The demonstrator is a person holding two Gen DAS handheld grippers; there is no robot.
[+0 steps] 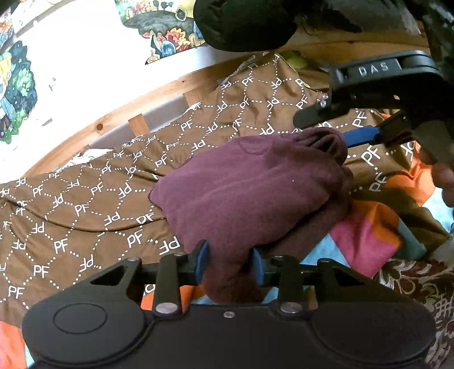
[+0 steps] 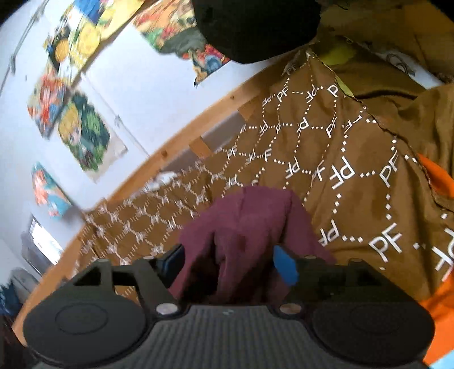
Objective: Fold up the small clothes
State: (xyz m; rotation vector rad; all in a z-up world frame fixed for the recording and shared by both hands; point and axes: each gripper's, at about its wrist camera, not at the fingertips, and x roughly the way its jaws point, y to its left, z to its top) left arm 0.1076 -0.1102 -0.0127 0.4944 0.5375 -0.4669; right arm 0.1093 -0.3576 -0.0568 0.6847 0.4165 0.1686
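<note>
A small maroon garment [image 1: 249, 187] lies bunched over the brown "PF" patterned cloth [image 1: 85, 204]. My left gripper [image 1: 229, 262] is shut on the garment's near edge, with cloth bunched between the blue pads. My right gripper [image 1: 344, 136] comes in from the upper right and holds the garment's far folded edge on its blue finger. In the right wrist view the maroon garment [image 2: 244, 235] fills the gap between the right gripper's [image 2: 229, 264] blue pads [image 2: 285, 266], lifted off the brown cloth [image 2: 354, 170].
A wooden bed rail [image 1: 113, 119] runs along the white wall with colourful posters [image 2: 82, 133]. A black soft object [image 1: 244, 22] hangs at the top. An orange, pink and blue patchwork blanket [image 1: 366, 235] lies at the right under the brown cloth.
</note>
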